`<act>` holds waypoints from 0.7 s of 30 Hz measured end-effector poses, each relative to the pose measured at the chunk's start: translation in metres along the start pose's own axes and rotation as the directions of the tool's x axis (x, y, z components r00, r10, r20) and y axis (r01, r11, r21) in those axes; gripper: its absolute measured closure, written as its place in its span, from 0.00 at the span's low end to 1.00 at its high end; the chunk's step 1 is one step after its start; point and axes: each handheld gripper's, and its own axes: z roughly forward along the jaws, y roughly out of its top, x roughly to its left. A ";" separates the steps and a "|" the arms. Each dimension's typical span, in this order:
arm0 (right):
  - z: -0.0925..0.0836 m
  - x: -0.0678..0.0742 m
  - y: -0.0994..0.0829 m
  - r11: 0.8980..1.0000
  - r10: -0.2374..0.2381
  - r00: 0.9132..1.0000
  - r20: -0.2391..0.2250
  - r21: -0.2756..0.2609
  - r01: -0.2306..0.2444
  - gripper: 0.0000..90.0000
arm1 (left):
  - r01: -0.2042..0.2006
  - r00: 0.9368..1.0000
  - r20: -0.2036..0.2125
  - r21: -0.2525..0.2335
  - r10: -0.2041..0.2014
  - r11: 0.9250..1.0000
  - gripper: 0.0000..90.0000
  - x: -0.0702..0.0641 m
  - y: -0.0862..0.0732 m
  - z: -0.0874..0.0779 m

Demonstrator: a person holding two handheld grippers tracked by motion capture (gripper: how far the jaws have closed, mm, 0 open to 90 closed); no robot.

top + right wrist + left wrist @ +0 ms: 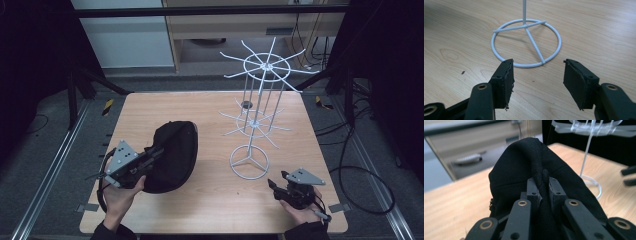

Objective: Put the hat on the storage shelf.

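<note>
A black cap [172, 155] lies on the left half of the wooden table [150, 107]. My left gripper [156, 152] is shut on a fold of the cap's fabric, seen pinched between the jaws in the left gripper view, where the black cap [524, 167] rises just ahead of the left gripper [543, 186]. A white wire rack [260, 100] with radiating hooks stands right of centre. My right gripper [274, 186] rests near the front right corner, open and empty. In the right gripper view, the right gripper [537, 75] points at the rack's ring base [526, 42].
A small dark disc [246, 104] lies on the table behind the rack. Beyond the far edge stand a light cabinet [250, 22] and a black frame bar [210, 11]. Cables [350, 165] trail on the floor at the right.
</note>
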 end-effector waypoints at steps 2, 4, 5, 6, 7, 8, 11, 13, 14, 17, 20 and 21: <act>0.000 0.000 0.000 1.000 0.008 1.000 -0.001 0.002 -0.008 0.46 | -0.005 1.000 0.002 -0.033 0.006 0.999 0.90 -0.001 0.005 -0.004; 0.000 0.000 0.000 1.000 0.005 1.000 0.003 0.001 -0.005 0.46 | -0.012 1.000 0.007 -0.059 0.012 0.998 0.90 -0.002 0.010 -0.007; 0.000 0.000 0.000 1.000 0.004 1.000 0.004 0.000 -0.004 0.46 | -0.012 1.000 0.010 -0.071 0.013 0.997 0.90 -0.002 0.013 -0.008; 0.000 0.000 0.000 1.000 0.004 1.000 0.005 -0.001 -0.004 0.46 | -0.023 1.000 0.008 -0.090 0.024 0.996 0.90 -0.002 0.015 -0.008; 0.000 0.000 0.000 1.000 0.001 1.000 0.007 -0.003 -0.001 0.46 | -0.024 1.000 0.007 -0.102 0.025 0.994 0.90 -0.003 0.017 -0.009; 0.001 -0.001 0.000 1.000 -0.007 1.000 0.009 -0.007 0.007 0.46 | -0.026 1.000 0.009 -0.113 0.028 0.993 0.90 -0.003 0.020 -0.010; 0.001 -0.001 0.000 1.000 -0.008 1.000 0.009 -0.010 0.008 0.46 | -0.027 1.000 0.012 -0.143 0.029 0.989 0.90 -0.004 0.027 -0.011; 0.001 -0.001 0.000 1.000 -0.008 1.000 0.010 -0.011 0.009 0.46 | -0.025 0.999 0.016 -0.157 0.028 0.987 0.90 -0.005 0.030 -0.012; 0.000 -0.001 0.000 1.000 -0.004 1.000 0.011 -0.008 0.004 0.46 | -0.024 0.999 0.020 -0.179 0.027 0.984 0.90 -0.006 0.035 -0.013; 0.000 -0.002 0.000 1.000 -0.006 1.000 0.013 -0.010 0.006 0.46 | -0.021 0.999 0.025 -0.214 0.027 0.977 0.90 -0.008 0.044 -0.016; 0.001 -0.002 0.000 1.000 -0.012 1.000 0.018 -0.009 0.012 0.46 | -0.010 0.999 0.036 -0.230 0.019 0.973 0.90 -0.010 0.051 -0.018; 0.001 -0.002 0.000 1.000 -0.012 1.000 0.018 -0.012 0.013 0.46 | -0.014 0.999 0.037 -0.250 0.024 0.968 0.90 -0.012 0.057 -0.020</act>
